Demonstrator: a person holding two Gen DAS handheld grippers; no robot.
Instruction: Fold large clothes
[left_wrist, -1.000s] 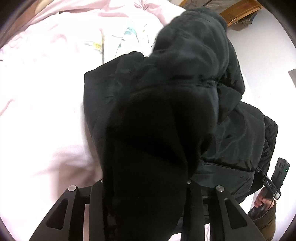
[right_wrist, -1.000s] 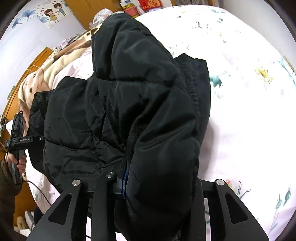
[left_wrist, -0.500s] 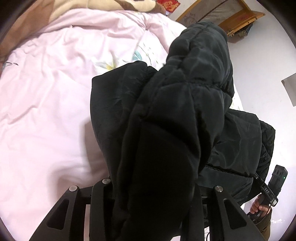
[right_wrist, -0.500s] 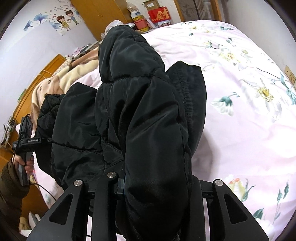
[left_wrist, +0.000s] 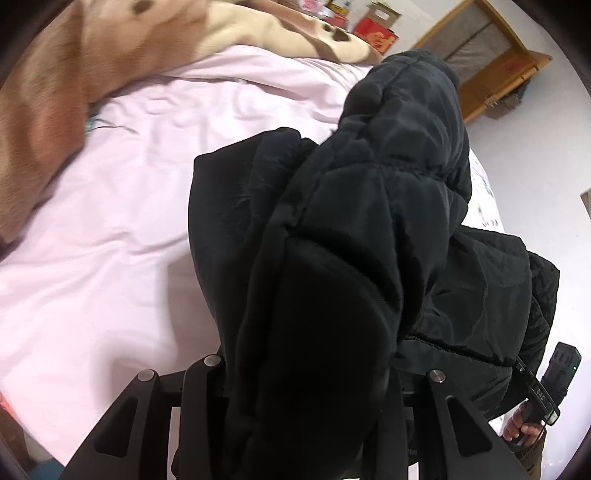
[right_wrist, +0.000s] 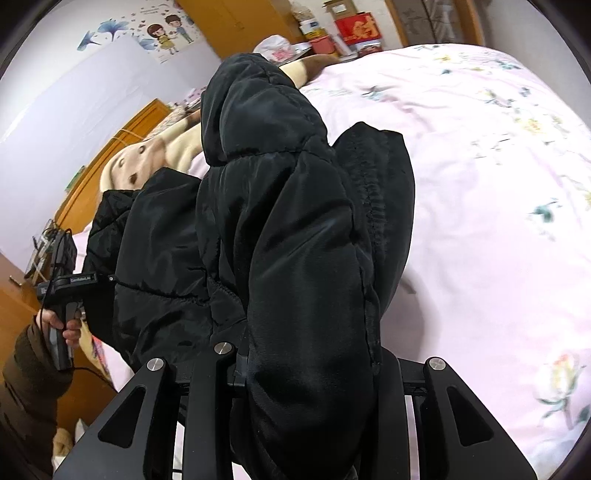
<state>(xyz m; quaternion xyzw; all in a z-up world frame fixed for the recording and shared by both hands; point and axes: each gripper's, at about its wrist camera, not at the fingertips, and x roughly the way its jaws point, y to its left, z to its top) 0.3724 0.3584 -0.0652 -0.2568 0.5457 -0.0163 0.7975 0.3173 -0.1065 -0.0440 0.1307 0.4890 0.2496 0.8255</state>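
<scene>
- A wide bed under a pale pink flower-printed quilt (right_wrist: 498, 221) lay ahead of both grippers, open ground for the garment.
- The bulky black quilted puffer jacket (left_wrist: 369, 229) hung lifted between them, its long axis running away from each camera toward the headboard side.
- A brown-and-cream plush blanket (left_wrist: 55, 92) lay bunched at the far edge, the only thing near its path.
- The left gripper (left_wrist: 310, 391) and the right gripper (right_wrist: 310, 387) each gripped a thick fold of jacket, neither plainly nearer the bed.
</scene>
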